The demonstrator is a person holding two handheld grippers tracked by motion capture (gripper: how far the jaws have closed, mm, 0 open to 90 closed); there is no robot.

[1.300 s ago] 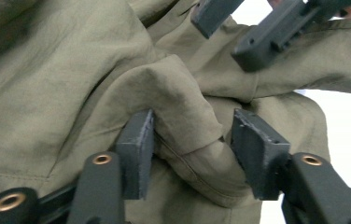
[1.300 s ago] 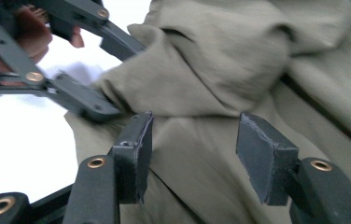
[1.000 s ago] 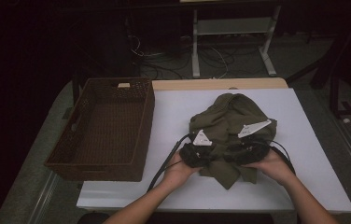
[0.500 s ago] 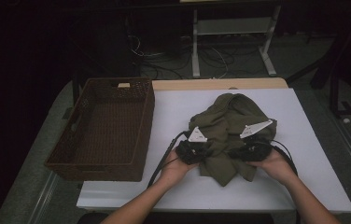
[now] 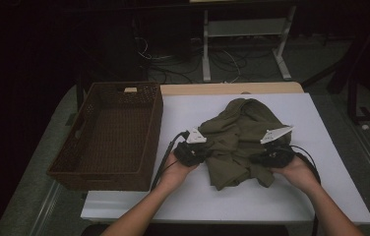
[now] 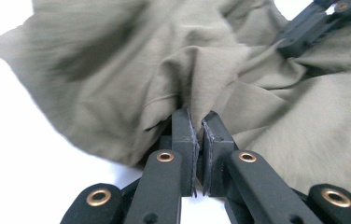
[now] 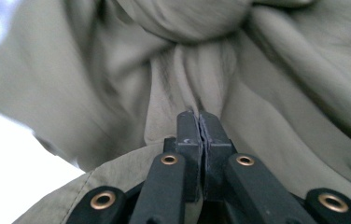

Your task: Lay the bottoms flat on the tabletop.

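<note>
i see the olive garment (image 5: 237,137) crumpled toward the desk's (image 5: 183,113) near edge, right of centre. my left gripper (image 6: 196,135) and right gripper (image 7: 200,128) each pinch a fold of it, jaws pressed together.

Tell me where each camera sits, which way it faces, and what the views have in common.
High view: above the person's side of the table, looking forward and down on the olive garment and wicker basket; both forearms and hands enter from below.
Left gripper view: rides the left gripper, looking along its black jaws pinched on cloth; the right gripper shows at upper right.
Right gripper view: rides the right gripper, jaws clamped on a bunched fold.
Shared: all show the garment; each gripper also shows from above.
</note>
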